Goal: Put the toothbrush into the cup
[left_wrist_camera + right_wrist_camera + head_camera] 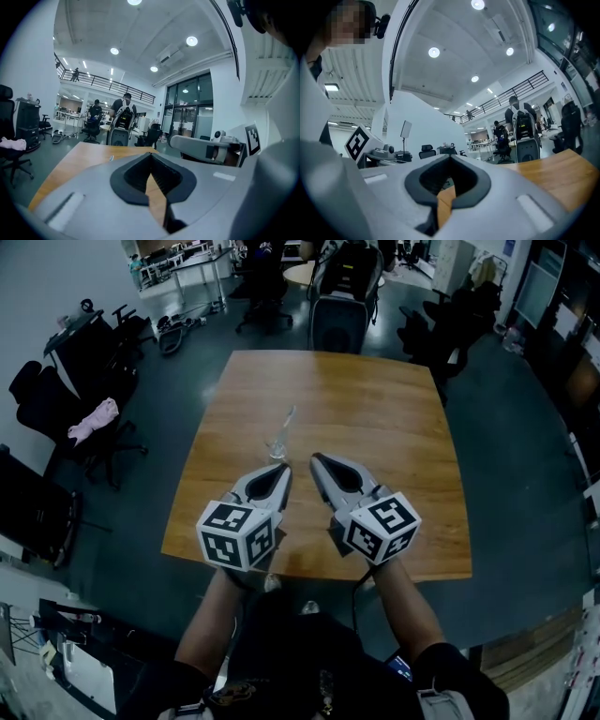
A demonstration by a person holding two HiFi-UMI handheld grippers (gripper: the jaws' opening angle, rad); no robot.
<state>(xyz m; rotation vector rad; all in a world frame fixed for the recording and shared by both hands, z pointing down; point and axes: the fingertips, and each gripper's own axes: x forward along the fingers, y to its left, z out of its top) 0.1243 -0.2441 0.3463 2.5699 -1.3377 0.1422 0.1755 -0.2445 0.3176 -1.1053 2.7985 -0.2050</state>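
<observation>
Head view: left claw point(285, 469) and right claw point(317, 459) both pressed together, empty, above worktop point(403, 418). Toothbrush point(286, 423) leans in cup point(277, 448) near left claw; a stray nudge could topple it

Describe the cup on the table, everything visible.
Small clear cup, glass or plastic by the look, upright on the wooden table near its middle. A thin pale toothbrush leans out of it, tilted away from the person. It sits just beyond the left claw; neither that nor the right claw touches it. Finer detail is too small to tell.
</observation>
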